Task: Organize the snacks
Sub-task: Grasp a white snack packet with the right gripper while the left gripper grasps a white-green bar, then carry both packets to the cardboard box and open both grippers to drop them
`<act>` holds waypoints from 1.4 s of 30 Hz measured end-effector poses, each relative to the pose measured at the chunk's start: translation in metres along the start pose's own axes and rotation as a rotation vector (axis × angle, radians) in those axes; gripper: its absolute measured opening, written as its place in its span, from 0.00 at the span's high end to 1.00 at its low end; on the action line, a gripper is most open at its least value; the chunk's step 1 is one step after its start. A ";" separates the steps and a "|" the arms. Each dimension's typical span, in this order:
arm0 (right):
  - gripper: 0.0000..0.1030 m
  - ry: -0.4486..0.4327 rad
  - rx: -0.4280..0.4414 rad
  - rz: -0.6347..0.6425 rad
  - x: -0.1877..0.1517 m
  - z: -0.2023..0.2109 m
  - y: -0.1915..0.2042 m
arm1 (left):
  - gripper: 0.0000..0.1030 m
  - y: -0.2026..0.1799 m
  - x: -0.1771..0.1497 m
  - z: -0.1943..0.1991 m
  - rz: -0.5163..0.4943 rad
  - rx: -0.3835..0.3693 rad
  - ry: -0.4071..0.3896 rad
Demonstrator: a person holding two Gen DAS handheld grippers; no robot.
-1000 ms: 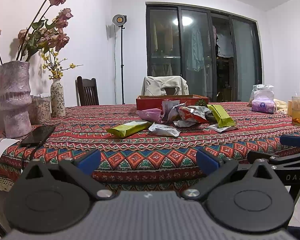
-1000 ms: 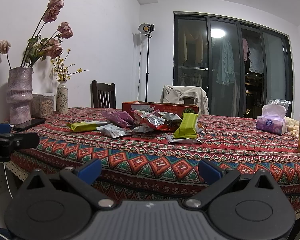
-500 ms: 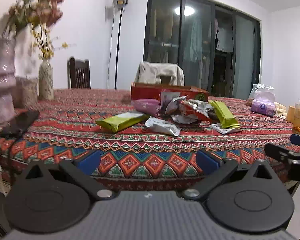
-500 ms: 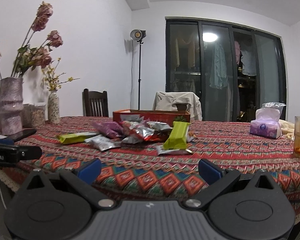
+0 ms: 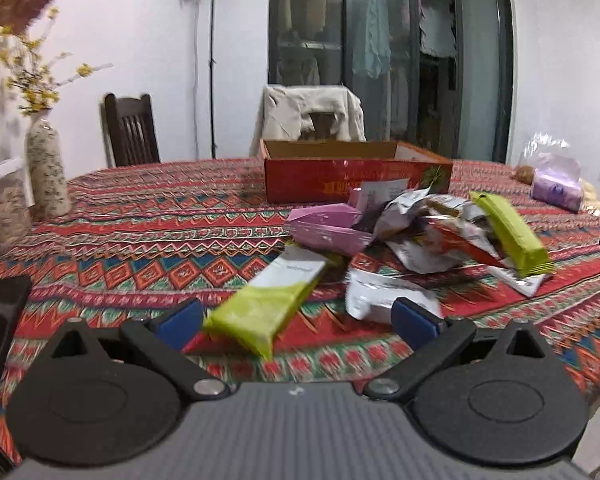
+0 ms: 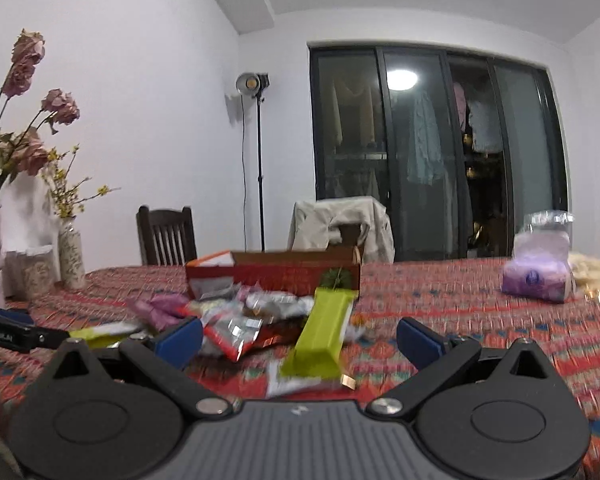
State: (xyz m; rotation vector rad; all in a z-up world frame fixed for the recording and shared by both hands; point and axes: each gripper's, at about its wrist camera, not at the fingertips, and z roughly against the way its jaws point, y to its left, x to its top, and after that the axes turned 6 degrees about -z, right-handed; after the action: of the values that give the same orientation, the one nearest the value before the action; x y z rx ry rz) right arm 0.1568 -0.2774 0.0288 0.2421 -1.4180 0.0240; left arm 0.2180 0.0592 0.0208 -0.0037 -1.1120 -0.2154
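A: Left wrist view. The left gripper [image 5: 296, 314] is spread wide and holds nothing. It is low over the patterned tablecloth [image 5: 148, 240], and the near lime-green snack bar [image 5: 268, 300] lies flat between the blue fingertips [image 5: 180, 320]. The rest of the snack pile [image 5: 416, 236] lies just beyond: a pink packet [image 5: 324, 228], silver foil packets, and a second green bar [image 5: 512, 236] propped on the heap.

B: How should the pickup go?

A: Judged from here, the gripper should close across the bar's narrow width near the close end, gently, since the wrapper looks soft. The frame is blurred, so slowing first would help.

B: And the container?

A: The red cardboard box [image 5: 356, 176] sits open-topped just behind the pile. Its inside is hidden from this low angle.

A: Right wrist view. The right gripper [image 6: 300, 340] is also released and empty, and faces the propped green bar [image 6: 324, 332], which leans on red-and-silver packets [image 6: 240, 330]. The left gripper's arm [image 6: 20, 334] shows at the left edge.

B: Is the box any clearer?

A: No. The red box [image 6: 276, 272] stands behind the pile and its contents cannot be told. A purple tissue pack [image 6: 536, 276] sits well apart to the right.
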 end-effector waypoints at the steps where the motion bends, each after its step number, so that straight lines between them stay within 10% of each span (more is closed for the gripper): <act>1: 0.00 0.015 0.002 0.014 0.003 -0.009 0.001 | 0.02 0.004 0.004 -0.010 -0.002 -0.014 0.015; 13: 0.14 0.299 0.104 0.004 0.034 -0.136 -0.002 | 0.20 0.027 0.022 -0.098 -0.014 -0.097 0.194; 19: 0.24 0.352 0.180 0.087 0.050 -0.197 0.009 | 0.61 0.025 0.029 -0.106 -0.051 -0.107 0.196; 27: 0.19 0.468 0.204 0.074 0.032 -0.253 0.004 | 0.62 0.038 0.029 -0.090 0.094 -0.093 0.221; 35: 0.51 0.459 0.217 0.070 0.031 -0.245 -0.014 | 0.62 0.037 0.052 -0.055 0.125 -0.054 0.120; 42: 0.53 0.400 0.222 0.068 0.034 -0.219 -0.021 | 0.62 0.022 0.079 -0.053 0.102 -0.060 0.083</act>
State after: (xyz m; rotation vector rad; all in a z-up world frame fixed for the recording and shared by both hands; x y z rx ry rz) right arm 0.3793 -0.2622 0.0304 0.3512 -1.0236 0.2725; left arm 0.3030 0.0615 0.0701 -0.1036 -1.0198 -0.1559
